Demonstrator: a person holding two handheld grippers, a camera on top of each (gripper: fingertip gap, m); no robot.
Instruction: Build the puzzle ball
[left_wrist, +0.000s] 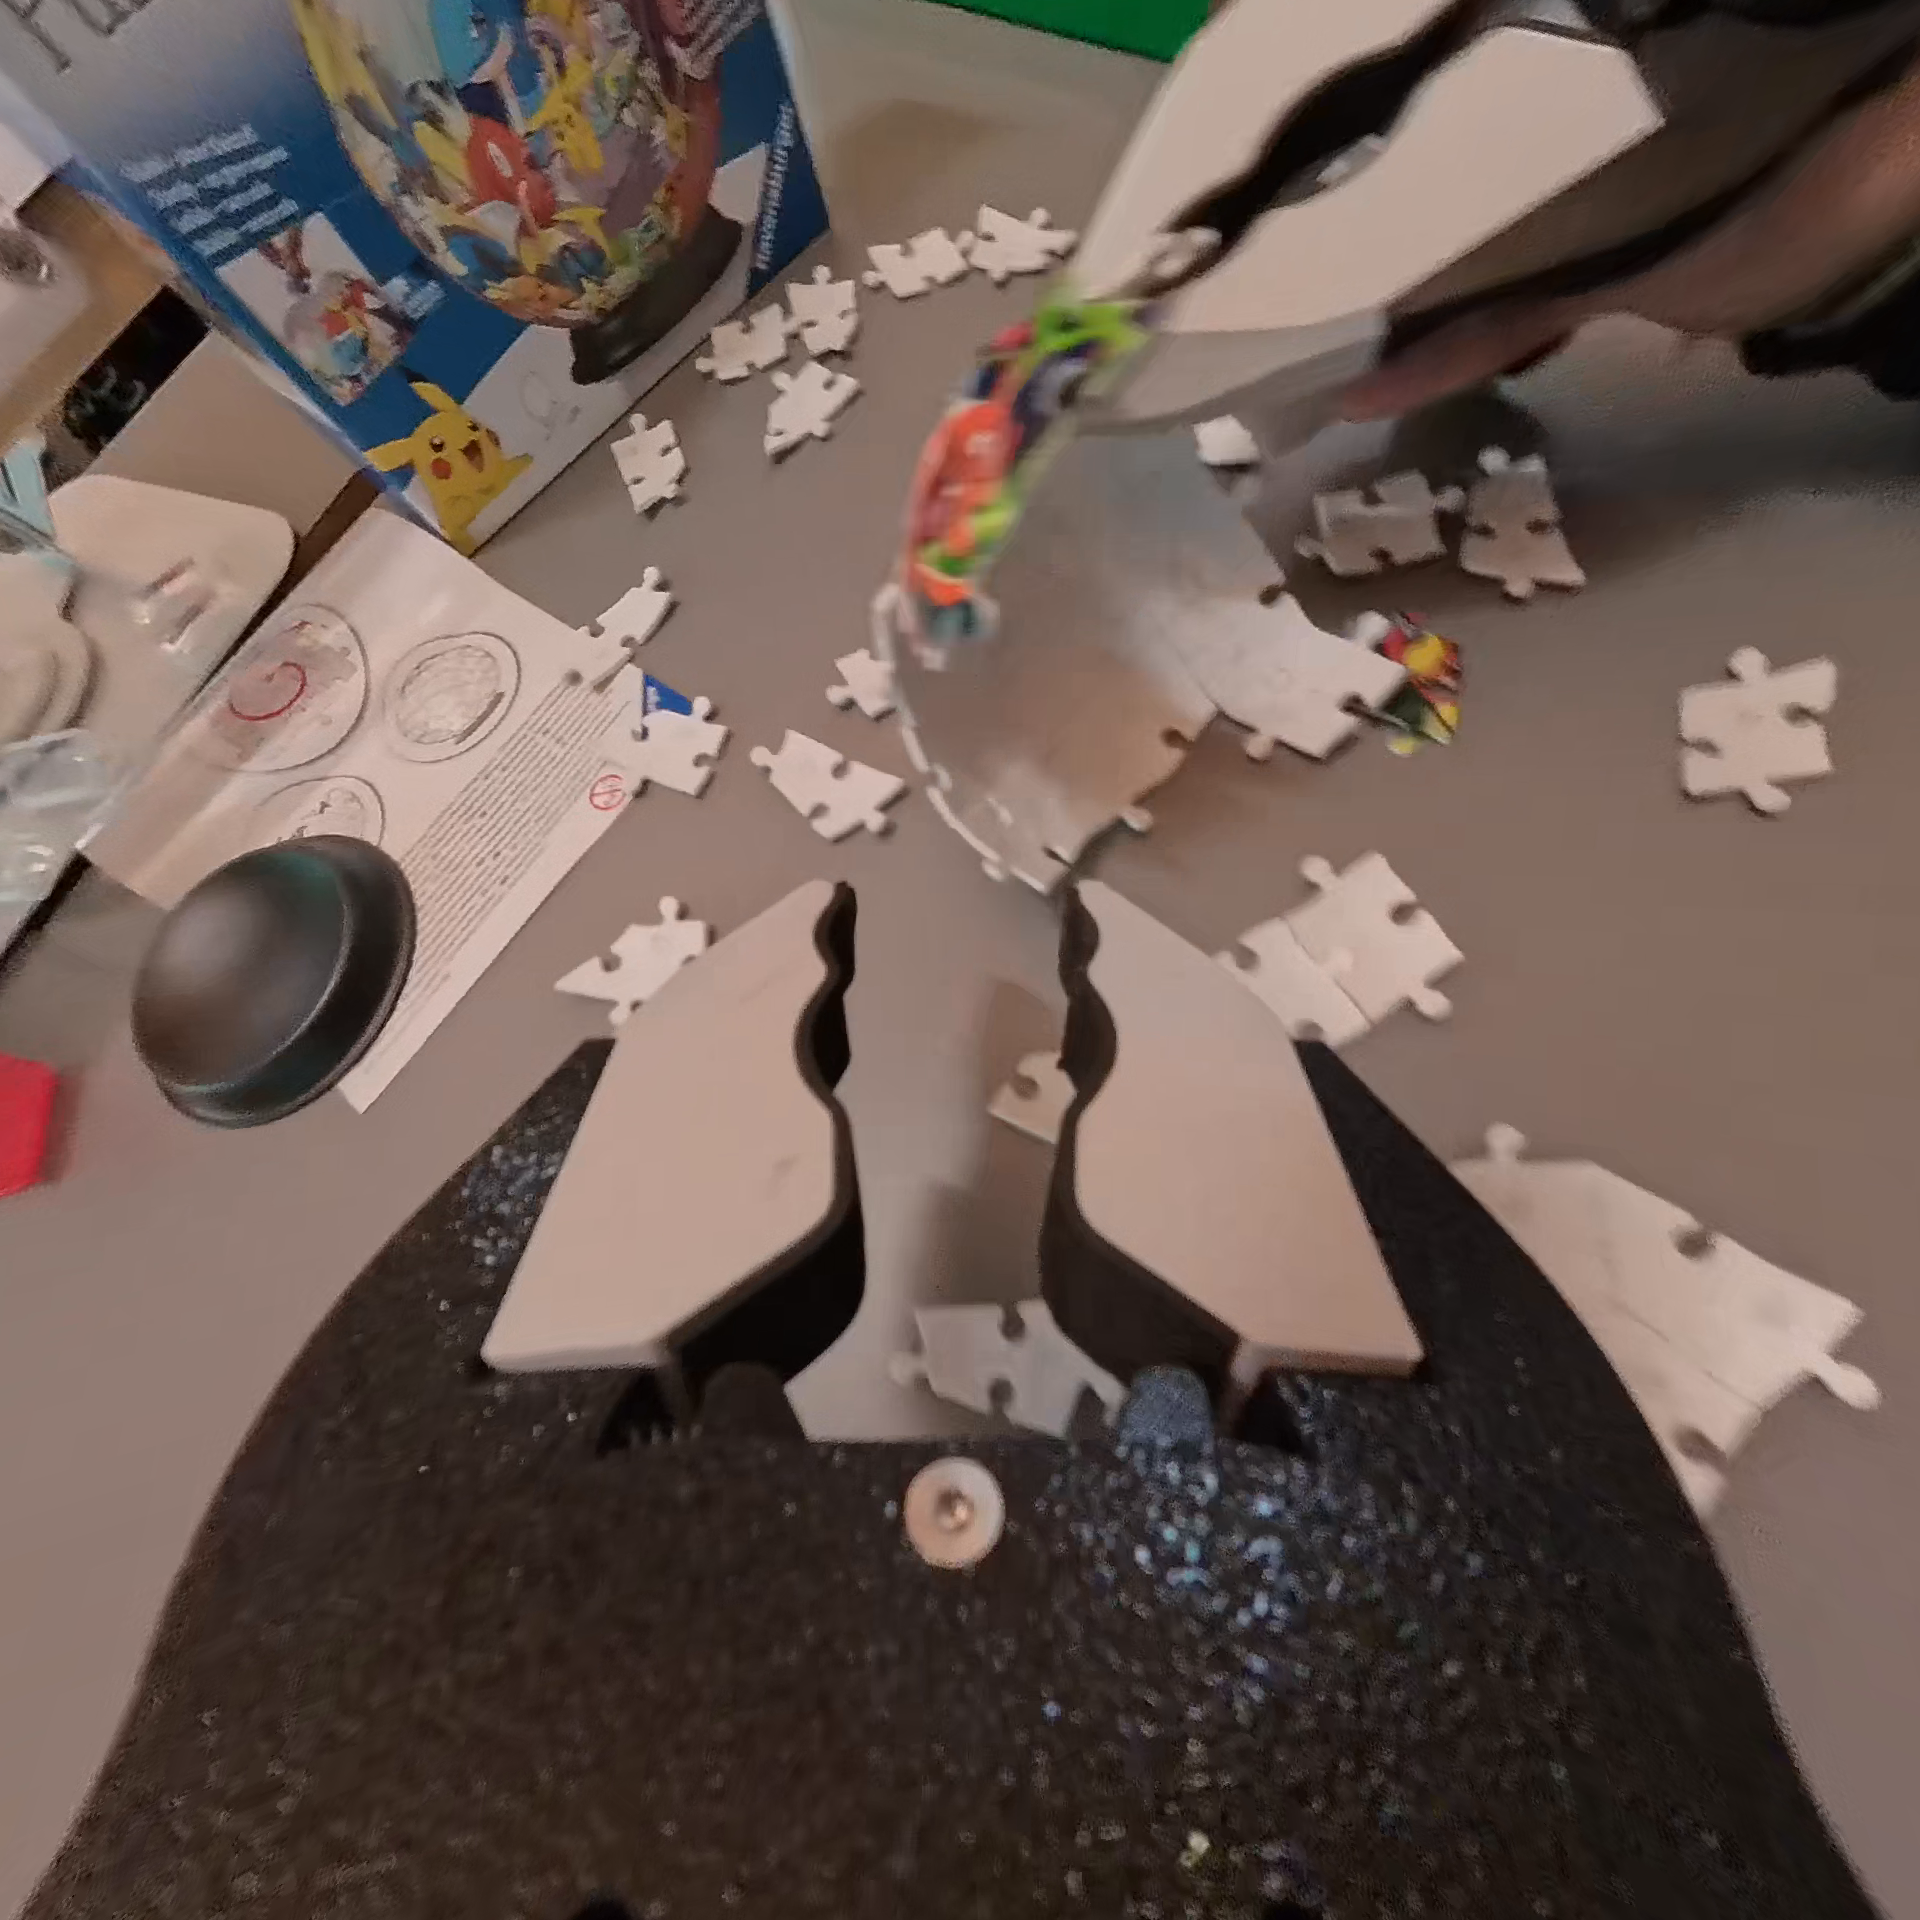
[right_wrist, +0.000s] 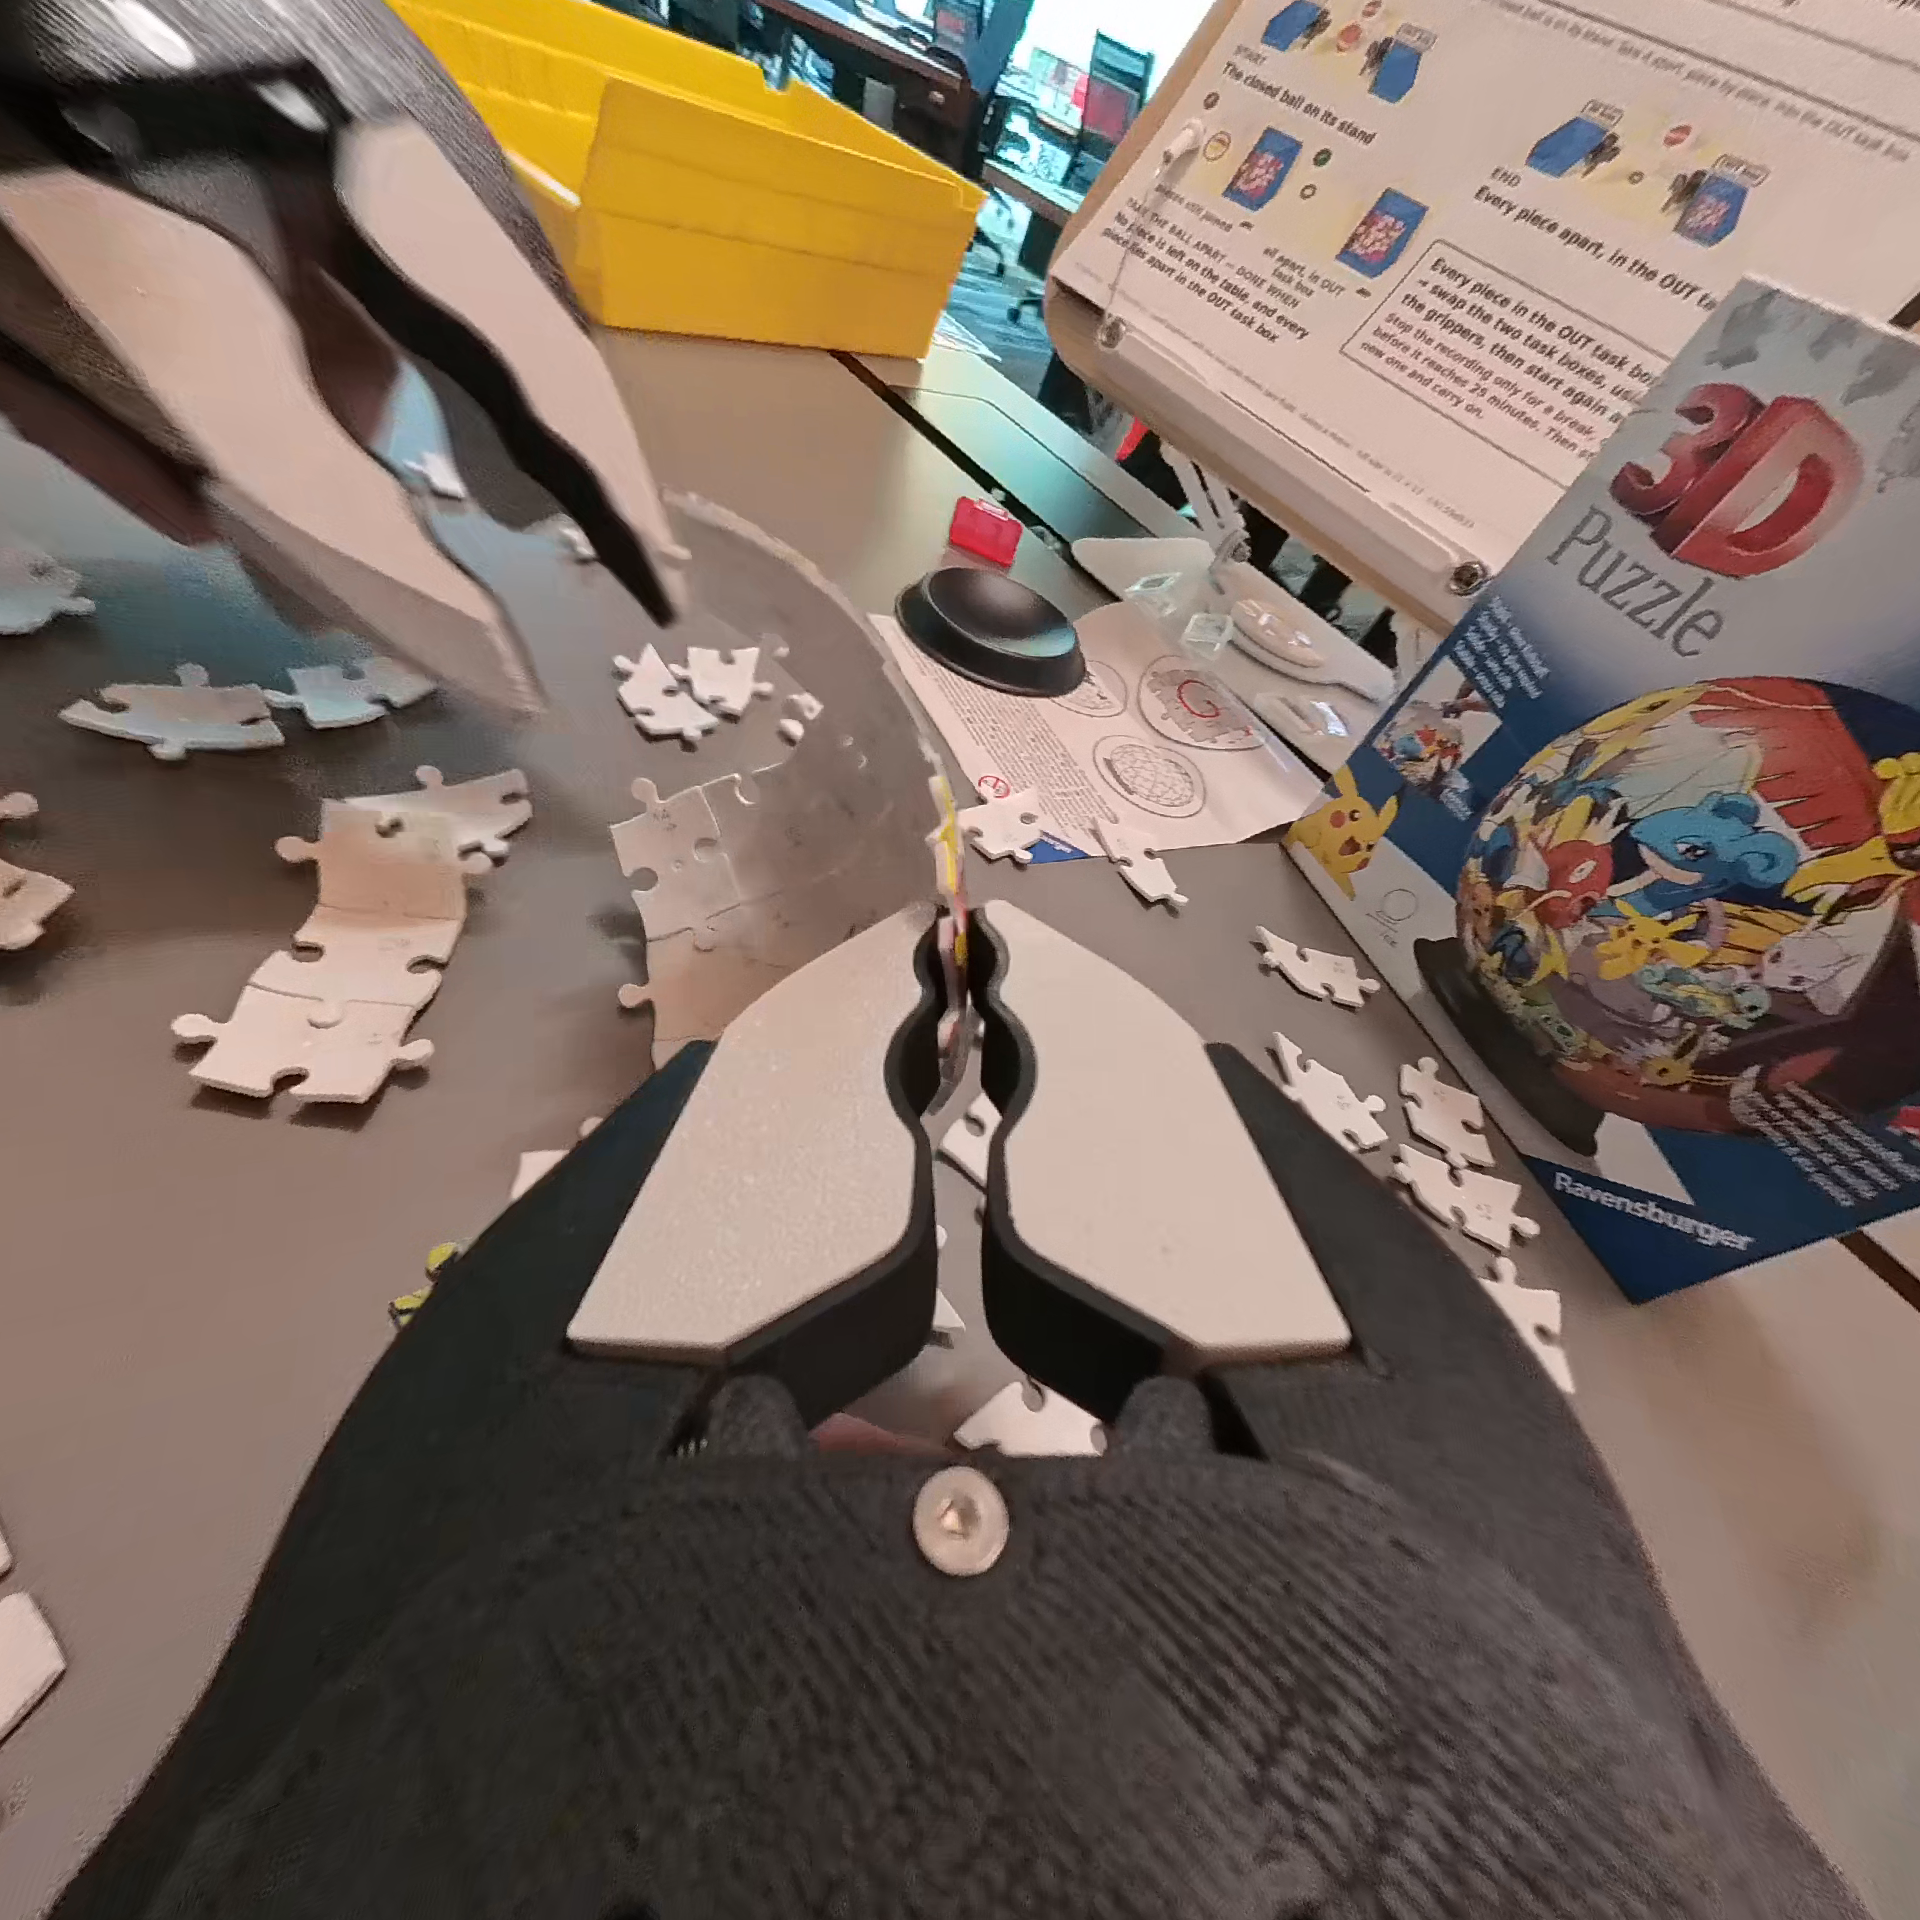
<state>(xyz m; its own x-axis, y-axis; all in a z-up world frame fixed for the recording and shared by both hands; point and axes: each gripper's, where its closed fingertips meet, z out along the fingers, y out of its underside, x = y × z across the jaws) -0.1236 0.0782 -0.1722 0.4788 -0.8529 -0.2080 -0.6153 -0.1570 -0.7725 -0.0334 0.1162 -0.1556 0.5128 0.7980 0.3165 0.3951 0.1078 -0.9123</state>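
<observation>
A curved shell of joined puzzle pieces (left_wrist: 1049, 665), grey inside and coloured outside, is held up off the grey table. My right gripper (right_wrist: 961, 935) is shut on the shell's rim (right_wrist: 831, 748); it shows in the left wrist view (left_wrist: 1153, 281) at the top right. My left gripper (left_wrist: 961, 904) is open and empty, its tips just below the shell's lower edge; it shows in the right wrist view (right_wrist: 582, 634) at the upper left. Several loose pieces (left_wrist: 831, 779) lie white side up around it. A joined strip (right_wrist: 343, 977) lies on the left.
The puzzle box (left_wrist: 540, 208) stands at the back left, and shows in the right wrist view (right_wrist: 1683, 883). A black round stand (left_wrist: 270, 977) sits on the instruction sheet (left_wrist: 416, 727). Yellow bins (right_wrist: 748, 208) and an instruction board (right_wrist: 1455, 208) stand behind. A red item (right_wrist: 982, 530) lies near the stand. Across from one pair of fingers to the other is roughly 10 centimeters.
</observation>
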